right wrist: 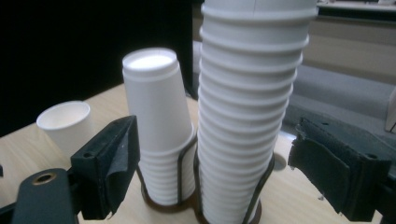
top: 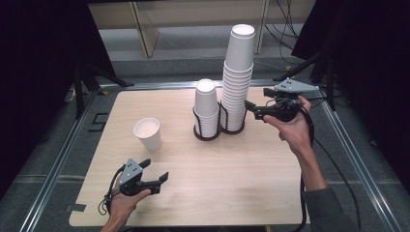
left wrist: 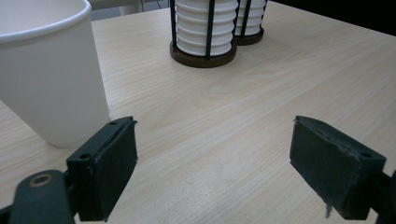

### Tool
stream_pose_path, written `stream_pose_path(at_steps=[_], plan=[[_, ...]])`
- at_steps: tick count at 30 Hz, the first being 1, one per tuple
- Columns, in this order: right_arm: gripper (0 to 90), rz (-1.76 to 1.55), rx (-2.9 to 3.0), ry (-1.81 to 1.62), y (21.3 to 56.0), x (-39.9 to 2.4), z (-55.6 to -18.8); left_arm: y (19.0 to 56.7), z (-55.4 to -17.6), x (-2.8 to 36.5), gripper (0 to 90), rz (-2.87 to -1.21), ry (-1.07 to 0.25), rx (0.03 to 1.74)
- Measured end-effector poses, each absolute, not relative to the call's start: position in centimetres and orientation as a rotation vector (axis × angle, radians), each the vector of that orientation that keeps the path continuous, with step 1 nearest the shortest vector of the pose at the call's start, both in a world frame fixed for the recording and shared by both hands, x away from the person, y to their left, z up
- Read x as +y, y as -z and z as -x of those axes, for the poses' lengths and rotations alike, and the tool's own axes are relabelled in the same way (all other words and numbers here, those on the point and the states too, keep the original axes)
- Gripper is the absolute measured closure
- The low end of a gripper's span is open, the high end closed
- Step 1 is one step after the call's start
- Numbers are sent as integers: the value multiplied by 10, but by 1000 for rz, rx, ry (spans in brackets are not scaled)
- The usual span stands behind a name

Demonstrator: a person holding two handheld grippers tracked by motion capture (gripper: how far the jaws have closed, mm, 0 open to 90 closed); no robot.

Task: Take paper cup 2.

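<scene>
Right tongs [top: 255, 109] spread and unloaded, pointing left at the tall cup stack [top: 238, 77], which stood upright at the far desk [top: 217, 188], just left of them; left tongs [top: 155, 171] spread, unloaded, nearer the single cup [top: 148, 134].

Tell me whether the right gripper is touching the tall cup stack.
Apart. In the right gripper view, the right gripper has open jaws standing clear on either side of the tall cup stack.

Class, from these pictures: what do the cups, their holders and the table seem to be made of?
Cups: probably paper, matte white, rolled rims. Holders: likely dark metal wire on round brown bases. Table: pale wood-grain top, perhaps laminate; smooth, faint sheen.
</scene>
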State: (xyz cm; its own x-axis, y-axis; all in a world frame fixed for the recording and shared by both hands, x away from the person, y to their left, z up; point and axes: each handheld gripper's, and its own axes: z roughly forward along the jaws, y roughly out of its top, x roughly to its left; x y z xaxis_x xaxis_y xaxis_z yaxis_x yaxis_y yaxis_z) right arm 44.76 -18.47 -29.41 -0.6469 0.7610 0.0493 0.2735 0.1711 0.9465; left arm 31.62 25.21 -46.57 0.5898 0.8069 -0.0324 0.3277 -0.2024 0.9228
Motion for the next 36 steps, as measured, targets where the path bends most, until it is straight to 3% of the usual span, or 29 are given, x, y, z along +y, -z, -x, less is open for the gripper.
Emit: stream_pose_path(at_steps=[16, 36], plan=[[152, -987, 1919, -1520, 230, -167, -491, 467, -317, 253, 147, -1763, -585, 934], [149, -1041, 1911, -1481, 224, -141, -543, 466, -317, 255, 146, -1750, -571, 919]])
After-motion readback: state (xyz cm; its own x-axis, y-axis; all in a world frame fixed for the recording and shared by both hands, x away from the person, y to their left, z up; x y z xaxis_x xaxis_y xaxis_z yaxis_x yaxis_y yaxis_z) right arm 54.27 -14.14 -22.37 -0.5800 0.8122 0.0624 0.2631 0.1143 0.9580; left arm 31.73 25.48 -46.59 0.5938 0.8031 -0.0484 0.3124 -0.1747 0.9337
